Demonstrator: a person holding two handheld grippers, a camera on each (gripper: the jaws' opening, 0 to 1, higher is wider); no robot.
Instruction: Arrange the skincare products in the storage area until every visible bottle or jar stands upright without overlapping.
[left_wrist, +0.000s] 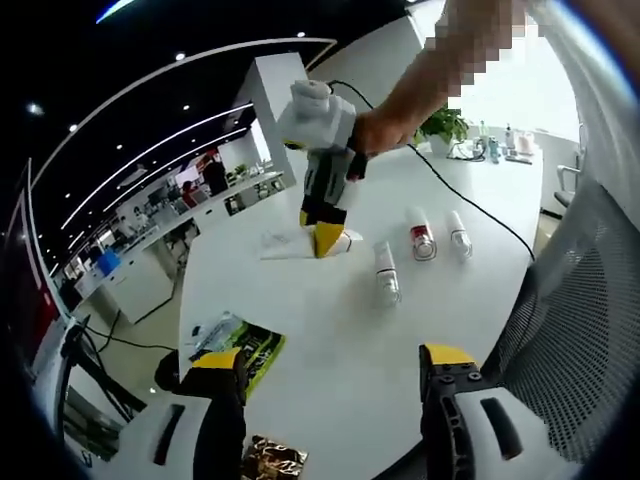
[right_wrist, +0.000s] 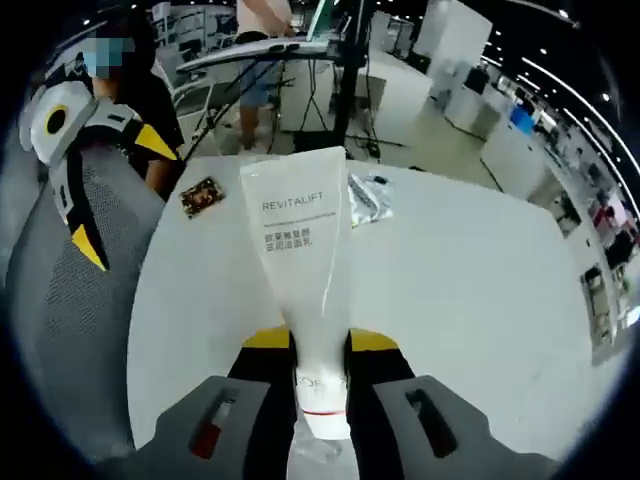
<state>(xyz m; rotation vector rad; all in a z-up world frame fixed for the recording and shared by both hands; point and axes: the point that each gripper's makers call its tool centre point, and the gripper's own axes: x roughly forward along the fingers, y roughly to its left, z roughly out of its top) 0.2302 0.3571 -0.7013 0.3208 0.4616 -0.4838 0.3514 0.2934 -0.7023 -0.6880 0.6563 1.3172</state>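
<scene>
My right gripper (right_wrist: 320, 352) is shut on the cap end of a white tube (right_wrist: 300, 240) marked REVITALIFT, which points away from it over the white table (right_wrist: 470, 290). In the left gripper view the right gripper (left_wrist: 328, 236) hangs over the middle of the table (left_wrist: 330, 330) with the tube (left_wrist: 285, 243) sticking out to the left. Three small clear bottles lie on their sides to its right: one with a white cap (left_wrist: 385, 272), one with a red label (left_wrist: 422, 236) and one further right (left_wrist: 458, 232). My left gripper (left_wrist: 335, 380) is open, low at the near edge, with nothing between its fingers.
A green packet (left_wrist: 238, 345) and a brown foil packet (left_wrist: 270, 458) lie near the table edge. A black cable (left_wrist: 470, 200) runs across the table. A grey mesh chair (left_wrist: 580, 300) stands beside it. Other bottles and a plant (left_wrist: 445, 125) sit at the far end.
</scene>
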